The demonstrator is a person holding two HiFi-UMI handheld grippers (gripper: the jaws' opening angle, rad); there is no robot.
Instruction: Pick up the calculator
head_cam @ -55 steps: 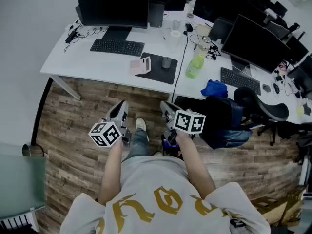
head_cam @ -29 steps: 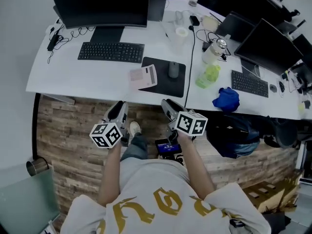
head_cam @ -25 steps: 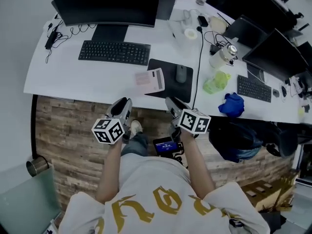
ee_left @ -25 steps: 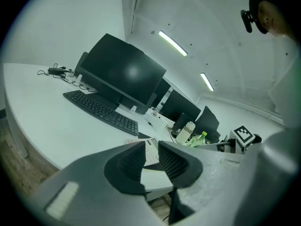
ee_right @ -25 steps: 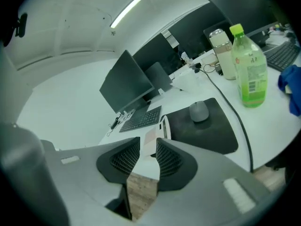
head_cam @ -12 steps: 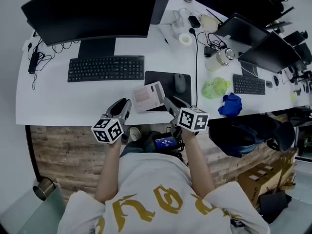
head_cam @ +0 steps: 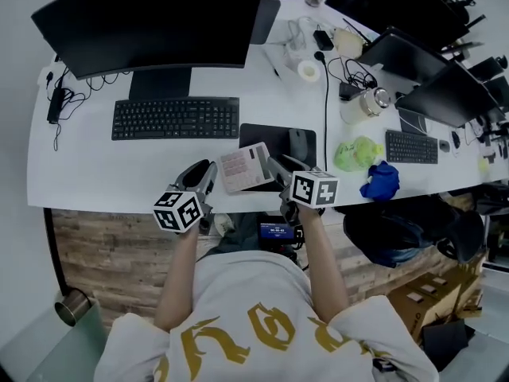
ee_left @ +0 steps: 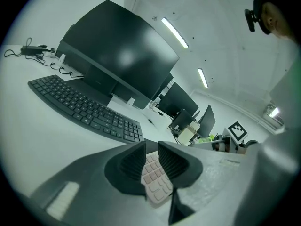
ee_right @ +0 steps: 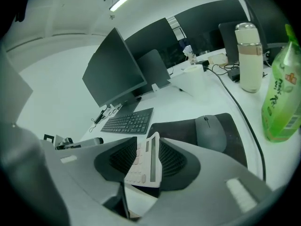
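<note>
The pinkish-white calculator (head_cam: 246, 166) lies flat near the white desk's front edge (head_cam: 103, 189), its far corner over a black mouse pad (head_cam: 270, 134). My left gripper (head_cam: 203, 175) hovers just left of it, jaws apart; the calculator's keys (ee_left: 155, 180) show through the gap of the left gripper (ee_left: 151, 155). My right gripper (head_cam: 277, 167) sits at the calculator's right edge. Its jaws have just been opening, and the calculator (ee_right: 143, 166) appears in the gap of the right gripper (ee_right: 148, 149), with the pads not pressing on it.
A black keyboard (head_cam: 175, 118) and a large monitor (head_cam: 151, 22) stand behind the calculator. A grey mouse (head_cam: 296, 140) rests on the pad. To the right are a green bottle (head_cam: 356, 153), a blue cloth (head_cam: 382, 180), a flask (head_cam: 370, 102) and cables.
Both grippers have come forward from over the wooden floor to the desk's front edge, either side of the calculator. The calculator has not moved on the desk.
</note>
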